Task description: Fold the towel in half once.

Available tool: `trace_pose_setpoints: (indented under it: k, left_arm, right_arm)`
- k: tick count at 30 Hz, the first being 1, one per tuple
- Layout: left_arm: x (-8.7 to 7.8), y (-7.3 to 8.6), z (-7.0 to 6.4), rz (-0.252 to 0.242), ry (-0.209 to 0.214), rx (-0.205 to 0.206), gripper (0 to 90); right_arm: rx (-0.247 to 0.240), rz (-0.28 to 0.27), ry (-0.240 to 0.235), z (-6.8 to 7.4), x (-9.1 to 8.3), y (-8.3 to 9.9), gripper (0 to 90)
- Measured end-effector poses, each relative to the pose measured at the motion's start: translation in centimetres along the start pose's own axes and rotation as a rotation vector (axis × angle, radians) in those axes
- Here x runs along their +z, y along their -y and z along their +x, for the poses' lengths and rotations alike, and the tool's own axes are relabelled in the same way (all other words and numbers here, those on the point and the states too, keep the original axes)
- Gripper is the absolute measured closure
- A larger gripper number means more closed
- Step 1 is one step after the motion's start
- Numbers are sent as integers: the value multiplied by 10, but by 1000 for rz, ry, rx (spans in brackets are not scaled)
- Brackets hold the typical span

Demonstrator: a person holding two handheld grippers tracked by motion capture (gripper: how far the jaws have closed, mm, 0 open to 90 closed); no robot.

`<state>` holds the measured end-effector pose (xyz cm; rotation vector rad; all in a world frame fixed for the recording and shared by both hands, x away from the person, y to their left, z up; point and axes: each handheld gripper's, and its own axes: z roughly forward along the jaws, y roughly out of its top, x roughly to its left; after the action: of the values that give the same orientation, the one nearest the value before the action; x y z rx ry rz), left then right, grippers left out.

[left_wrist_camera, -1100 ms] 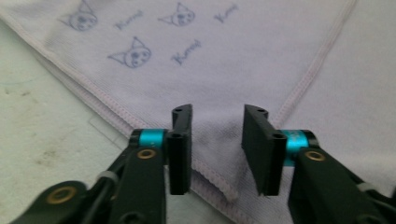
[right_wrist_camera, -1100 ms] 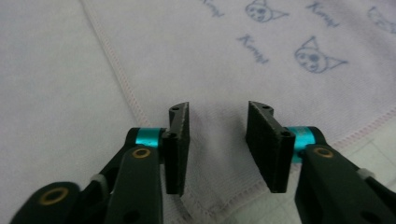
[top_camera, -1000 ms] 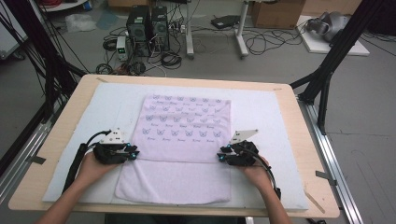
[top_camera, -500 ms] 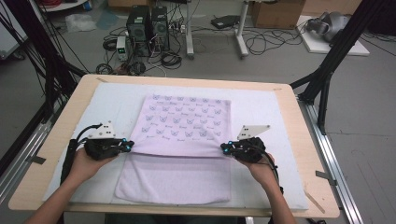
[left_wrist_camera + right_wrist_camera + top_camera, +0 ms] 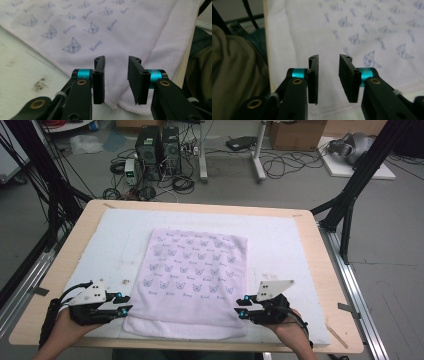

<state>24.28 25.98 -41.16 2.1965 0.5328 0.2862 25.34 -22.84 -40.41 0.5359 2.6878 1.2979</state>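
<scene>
Both grippers have dropped back to the towel's [image 5: 192,282] near corners and the fold has fallen flat on the table [image 5: 310,245]. Left gripper [image 5: 116,80] and right gripper [image 5: 328,78] both gape, holding nothing.

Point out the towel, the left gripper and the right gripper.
towel [image 5: 192,270]: high view, middle of the printed cloth.
left gripper [image 5: 127,303]: high view, between its fingertips.
right gripper [image 5: 241,307]: high view, between its fingertips.

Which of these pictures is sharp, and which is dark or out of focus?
High view: even light, soft, no glare on the towel. Left gripper view: jaws and near towel hem sharp, far cat prints slightly soft. Right gripper view: dimmer, the prints on the towel blurred, the left edge dark.
</scene>
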Motion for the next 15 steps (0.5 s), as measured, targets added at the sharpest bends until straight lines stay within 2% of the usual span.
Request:
trace_pose_setpoints:
  k: [5,7,9,11,15]
  left_arm:
    - [24,11,4,69,32,-6,670]
    - [28,13,2,67,34,3,702]
    - [29,13,1,63,40,0,811]
    - [28,11,0,64,33,4,869]
    - [19,5,-2,27,22,10,878]
  right_arm:
    - [20,48,-30,-4,26,12,598]
    - [18,69,-34,-4,33,15,611]
    - [10,94,-25,-3,38,18,697]
    - [18,90,-37,-3,37,18,851]
    - [4,77,-32,-2,31,14,875]
